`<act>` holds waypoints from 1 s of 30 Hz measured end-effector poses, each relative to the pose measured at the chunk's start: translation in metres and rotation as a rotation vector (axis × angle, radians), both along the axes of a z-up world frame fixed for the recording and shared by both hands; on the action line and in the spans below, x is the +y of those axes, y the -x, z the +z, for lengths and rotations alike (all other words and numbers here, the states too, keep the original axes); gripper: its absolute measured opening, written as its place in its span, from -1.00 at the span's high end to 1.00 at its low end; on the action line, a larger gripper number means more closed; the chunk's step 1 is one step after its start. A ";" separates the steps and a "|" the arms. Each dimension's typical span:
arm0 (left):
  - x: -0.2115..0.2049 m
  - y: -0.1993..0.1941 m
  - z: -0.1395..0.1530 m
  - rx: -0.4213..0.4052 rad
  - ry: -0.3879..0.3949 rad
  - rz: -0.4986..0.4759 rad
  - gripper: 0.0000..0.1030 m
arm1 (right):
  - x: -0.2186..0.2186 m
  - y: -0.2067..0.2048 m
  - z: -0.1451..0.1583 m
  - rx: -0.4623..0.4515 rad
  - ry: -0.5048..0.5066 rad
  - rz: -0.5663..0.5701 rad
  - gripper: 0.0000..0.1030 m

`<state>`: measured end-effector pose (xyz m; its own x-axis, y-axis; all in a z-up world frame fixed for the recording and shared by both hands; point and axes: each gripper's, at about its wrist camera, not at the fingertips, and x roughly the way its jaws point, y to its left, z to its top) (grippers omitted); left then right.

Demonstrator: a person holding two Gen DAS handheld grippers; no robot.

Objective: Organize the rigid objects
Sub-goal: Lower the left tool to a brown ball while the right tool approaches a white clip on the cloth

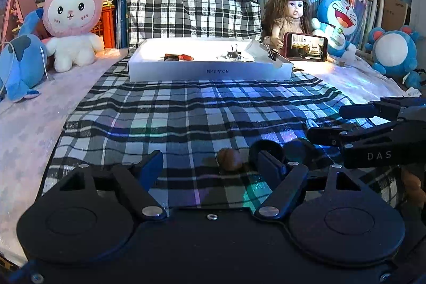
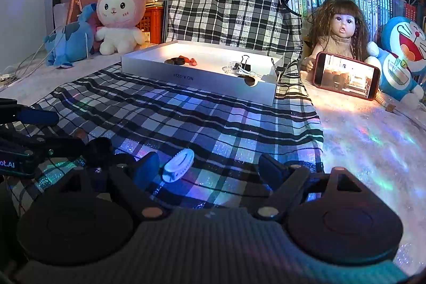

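Note:
In the left wrist view a small brown nut-like piece [image 1: 229,159] lies on the plaid cloth between the fingers of my left gripper [image 1: 209,161], nearer the right finger; the pads stand apart from it, so the gripper is open. In the right wrist view a white hair clip [image 2: 177,164] rests on the cloth between the fingers of my right gripper [image 2: 209,168], close to the left finger and untouched; this gripper is open too. A white shallow box [image 1: 210,72] [image 2: 197,79] at the far end of the cloth holds a binder clip [image 2: 246,62], a black ring [image 2: 177,61] and a red item.
The two grippers sit side by side, the right one [image 1: 338,124] just right of the left. A dark round object [image 1: 266,147] lies by the left gripper's right finger. A phone [image 2: 346,75], a doll [image 2: 340,31] and plush toys [image 1: 72,17] border the cloth.

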<state>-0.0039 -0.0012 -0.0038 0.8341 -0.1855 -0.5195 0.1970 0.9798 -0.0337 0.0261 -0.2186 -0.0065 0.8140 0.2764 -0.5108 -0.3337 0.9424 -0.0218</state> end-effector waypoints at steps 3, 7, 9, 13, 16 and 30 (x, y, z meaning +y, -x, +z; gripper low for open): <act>0.002 0.002 -0.002 0.006 0.011 0.002 -0.36 | 0.001 0.000 -0.002 0.009 0.000 -0.002 -0.73; 0.003 0.002 -0.003 0.014 0.005 0.006 -0.02 | 0.003 0.000 -0.005 0.013 0.006 -0.005 -0.73; 0.001 0.002 -0.004 0.010 -0.005 0.005 0.00 | 0.003 0.000 -0.005 0.013 0.005 -0.007 -0.73; 0.000 0.001 -0.005 0.007 -0.006 -0.001 0.01 | 0.003 -0.001 -0.006 0.017 -0.002 -0.015 -0.72; -0.003 -0.001 -0.006 0.005 -0.006 -0.006 0.01 | 0.005 -0.002 -0.007 0.021 -0.004 -0.022 -0.72; -0.010 -0.007 -0.011 -0.021 -0.023 0.021 -0.22 | 0.007 -0.002 -0.009 0.013 -0.009 -0.056 -0.71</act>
<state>0.0027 -0.0113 -0.0152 0.8482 -0.1562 -0.5061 0.1767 0.9842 -0.0077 0.0285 -0.2111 -0.0159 0.8218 0.2349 -0.5192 -0.2803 0.9599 -0.0093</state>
